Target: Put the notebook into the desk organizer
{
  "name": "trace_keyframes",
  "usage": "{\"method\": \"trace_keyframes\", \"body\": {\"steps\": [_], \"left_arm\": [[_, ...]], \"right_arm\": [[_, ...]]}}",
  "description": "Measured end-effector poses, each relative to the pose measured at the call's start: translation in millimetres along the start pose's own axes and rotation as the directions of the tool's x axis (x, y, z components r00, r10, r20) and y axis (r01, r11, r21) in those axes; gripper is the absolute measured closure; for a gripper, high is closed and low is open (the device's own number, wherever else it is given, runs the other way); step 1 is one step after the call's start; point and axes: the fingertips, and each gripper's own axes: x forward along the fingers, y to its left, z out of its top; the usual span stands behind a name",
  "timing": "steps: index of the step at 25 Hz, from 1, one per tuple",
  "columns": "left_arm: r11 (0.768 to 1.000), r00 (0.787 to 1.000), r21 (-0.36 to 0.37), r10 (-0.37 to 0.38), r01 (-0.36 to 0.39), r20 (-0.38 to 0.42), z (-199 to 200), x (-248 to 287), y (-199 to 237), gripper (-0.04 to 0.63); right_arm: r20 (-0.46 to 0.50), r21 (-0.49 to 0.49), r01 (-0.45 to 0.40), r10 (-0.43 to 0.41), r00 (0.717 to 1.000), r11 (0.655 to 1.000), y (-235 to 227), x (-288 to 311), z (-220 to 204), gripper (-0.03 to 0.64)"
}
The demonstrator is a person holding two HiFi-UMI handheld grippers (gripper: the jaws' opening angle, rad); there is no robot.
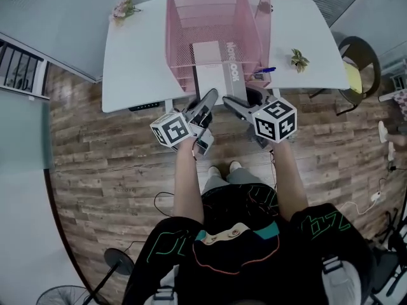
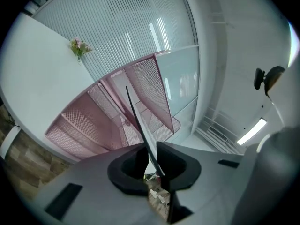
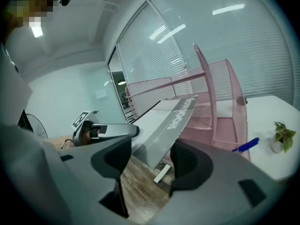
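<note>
A grey notebook (image 1: 215, 75) with a dark printed spine lies tilted with its far end inside the pink mesh desk organizer (image 1: 184, 37), its near end sticking out over the desk's front edge. My left gripper (image 1: 210, 96) is shut on the notebook's near left edge; in the left gripper view the notebook (image 2: 140, 121) stands edge-on, pinched between the pads of that gripper (image 2: 151, 161). My right gripper (image 1: 235, 101) is open at the near right corner. In the right gripper view the notebook (image 3: 168, 125) passes between the wide jaws of that gripper (image 3: 150, 158) with gaps on both sides.
The organizer stands on a white desk (image 1: 133, 62). A blue pen (image 1: 264, 71) lies by its right wall, with a small potted plant (image 1: 299, 60) further right. Pink flowers (image 1: 124, 7) sit at the back left. A chair (image 1: 359, 62) stands right of the desk.
</note>
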Motion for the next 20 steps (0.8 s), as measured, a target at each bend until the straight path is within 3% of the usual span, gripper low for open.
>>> {"method": "trace_keyframes", "body": {"steps": [1,2,8,11,12,14,15,20], "left_arm": [[1.000,1.000,-0.005,-0.006,0.006,0.012,2.9,0.8,0.1,0.543],[1.000,1.000,-0.007,-0.008,0.008,0.022,5.9,1.6,0.7,0.543],[0.999,0.998,-0.035,0.032,-0.030,0.054,14.4,-3.4,11.9,0.548],[0.998,0.998,-0.044,0.046,-0.044,0.048,21.0,-0.9,14.7,0.537],[0.998,0.998,-0.050,0.040,-0.038,0.040,20.6,-0.1,13.2,0.532],[0.998,0.999,-0.055,0.034,-0.033,0.015,18.2,0.3,11.4,0.531],[0.998,0.999,-0.051,0.032,-0.032,0.000,18.1,1.0,10.7,0.529],[1.000,0.997,-0.008,0.028,-0.029,-0.073,21.5,9.6,8.5,0.520]], "right_arm": [[-0.014,-0.005,-0.001,0.001,1.000,1.000,-0.9,-0.2,-1.1,0.355],[-0.025,-0.014,0.004,-0.005,1.000,1.000,-2.3,-0.4,-2.3,0.350],[-0.094,-0.150,0.115,-0.130,0.987,0.982,-10.3,-16.0,-15.7,0.351],[-0.133,-0.256,0.117,-0.155,0.979,0.959,-8.0,-19.9,-14.0,0.359],[-0.148,-0.295,0.105,-0.154,0.977,0.950,-3.4,-20.5,-15.7,0.377],[-0.166,-0.363,0.073,-0.142,0.976,0.929,9.8,-20.9,-19.3,0.517],[-0.170,-0.384,0.056,-0.130,0.977,0.922,16.6,-19.6,-19.7,0.555],[-0.189,-0.442,-0.021,-0.070,0.979,0.897,43.6,2.0,-17.6,0.562]]}}
